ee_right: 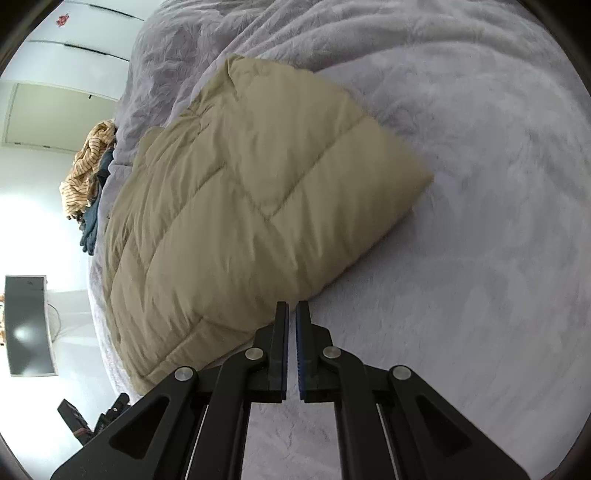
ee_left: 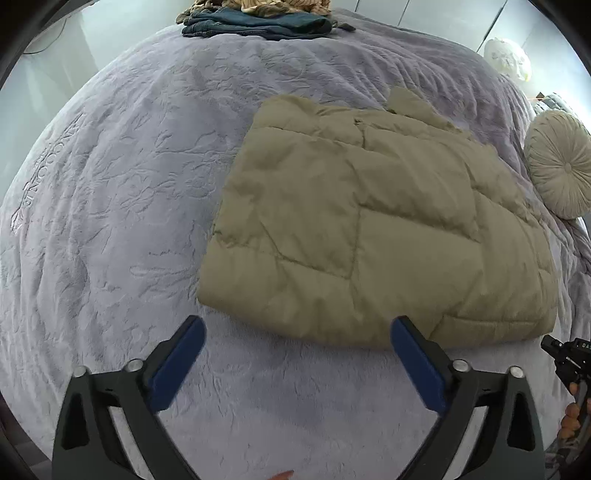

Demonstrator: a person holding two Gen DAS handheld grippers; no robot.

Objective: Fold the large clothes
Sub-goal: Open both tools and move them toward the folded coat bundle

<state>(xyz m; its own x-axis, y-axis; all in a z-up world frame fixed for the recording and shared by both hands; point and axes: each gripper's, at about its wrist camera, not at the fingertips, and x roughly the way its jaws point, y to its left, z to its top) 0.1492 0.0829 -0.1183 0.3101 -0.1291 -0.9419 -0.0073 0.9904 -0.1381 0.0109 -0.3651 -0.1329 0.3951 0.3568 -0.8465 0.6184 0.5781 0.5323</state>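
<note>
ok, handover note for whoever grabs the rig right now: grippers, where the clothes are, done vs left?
Left gripper: open, empty, hovering just short of the jacket's near edge.
Right gripper: shut, nothing in it, beside the jacket's edge.
Tan puffer jacket: lies on the grey bedspread, folded into a compact rectangle.
Unfolded pile (teal and striped clothes) at the far edge of the bed.
Done: the jacket looks folded.
Left: probably the pile; tidy the jacket's loose far flap if needed.
</note>
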